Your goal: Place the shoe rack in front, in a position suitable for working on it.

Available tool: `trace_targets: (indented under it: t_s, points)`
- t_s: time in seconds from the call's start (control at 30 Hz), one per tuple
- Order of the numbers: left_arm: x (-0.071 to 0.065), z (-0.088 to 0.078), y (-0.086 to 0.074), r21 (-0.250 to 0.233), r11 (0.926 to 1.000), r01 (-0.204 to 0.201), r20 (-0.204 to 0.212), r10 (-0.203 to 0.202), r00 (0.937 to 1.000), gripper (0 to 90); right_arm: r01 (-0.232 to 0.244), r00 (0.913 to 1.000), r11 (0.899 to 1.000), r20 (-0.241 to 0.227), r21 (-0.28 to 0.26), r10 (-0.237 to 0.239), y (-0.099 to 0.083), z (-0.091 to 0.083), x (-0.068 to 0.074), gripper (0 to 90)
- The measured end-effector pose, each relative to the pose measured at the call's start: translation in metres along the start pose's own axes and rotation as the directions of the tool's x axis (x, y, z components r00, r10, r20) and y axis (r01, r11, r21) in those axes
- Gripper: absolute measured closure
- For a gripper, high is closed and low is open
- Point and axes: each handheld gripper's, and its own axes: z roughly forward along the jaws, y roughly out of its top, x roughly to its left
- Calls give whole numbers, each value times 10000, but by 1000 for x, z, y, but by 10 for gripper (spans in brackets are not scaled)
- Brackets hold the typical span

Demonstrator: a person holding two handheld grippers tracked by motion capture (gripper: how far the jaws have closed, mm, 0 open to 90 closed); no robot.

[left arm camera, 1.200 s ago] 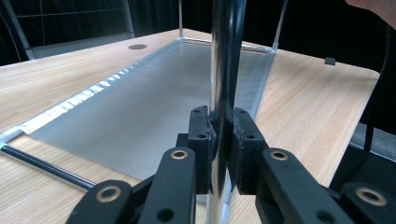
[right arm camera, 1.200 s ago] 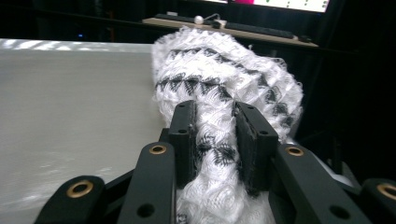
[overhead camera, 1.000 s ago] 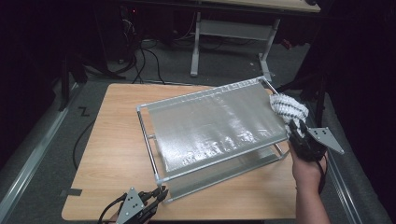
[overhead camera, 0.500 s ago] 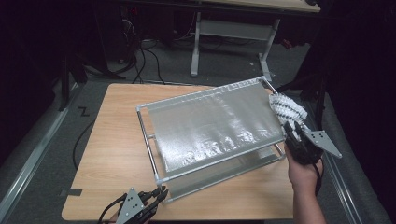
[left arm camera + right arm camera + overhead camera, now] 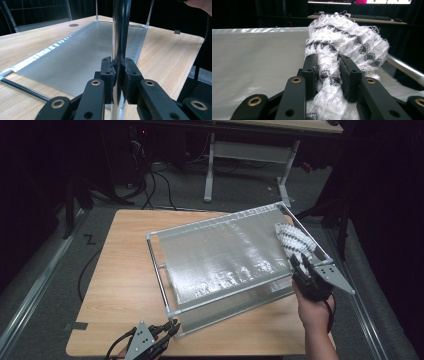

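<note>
Gripping knit cloth (image 5: 342, 50) | near end hidden between jaws

One metal-framed rack (image 5: 165, 285), one knitted cloth (image 5: 292, 237), two claws, one wooden table (image 5: 125, 265)

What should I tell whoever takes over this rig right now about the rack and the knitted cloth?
Left gripper: shut on the upright chrome post at the near corner of the drying rack, steadying it.
Right gripper: shut on the white-and-black knitted cloth, which lies bunched on the rack's mesh by its right rail.
Done: the cloth is on the rack and gripped.
Left: probably spreading it flat over the mesh, then releasing both grips. The wooden table carries the rack.
</note>
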Motion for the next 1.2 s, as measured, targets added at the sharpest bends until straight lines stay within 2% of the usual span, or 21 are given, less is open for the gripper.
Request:
trace_targets:
  t_s: [0.17,0.37,0.63,0.87,0.97,1.03,1.07,1.2]
  points:
    - [0,0,0,39,10000,-56,-52,57,10000,804,64,9991,10000,-418,-37,-65,-1,-5,19,696]
    - [-1,0,0,38,10000,-47,-63,47,10000,804,146,9941,9999,-1074,-89,-154,-3,-11,45,685]
    - [0,0,0,38,10000,-62,-51,63,10000,804,391,9800,9992,-1949,-66,-396,-2,-18,80,680]
    - [0,0,0,48,10000,-61,-52,61,10000,804,951,9567,9954,-2757,-87,-938,-3,-26,117,636]
    - [0,0,0,53,10000,-62,-46,62,10000,804,1181,9445,9929,-3067,-163,-1174,-3,-29,132,662]
    - [0,0,0,60,10000,-63,-48,64,10000,804,1349,9314,9905,-3376,-263,-1358,-3,-32,146,696]
    - [0,0,1,62,10000,-57,-45,57,10000,804,1372,9281,9901,-3454,-286,-1386,-4,-32,149,702]
    - [0,0,0,62,10000,-54,-38,55,10000,804,1474,8971,9883,-4154,-389,-1502,-4,-36,173,715]
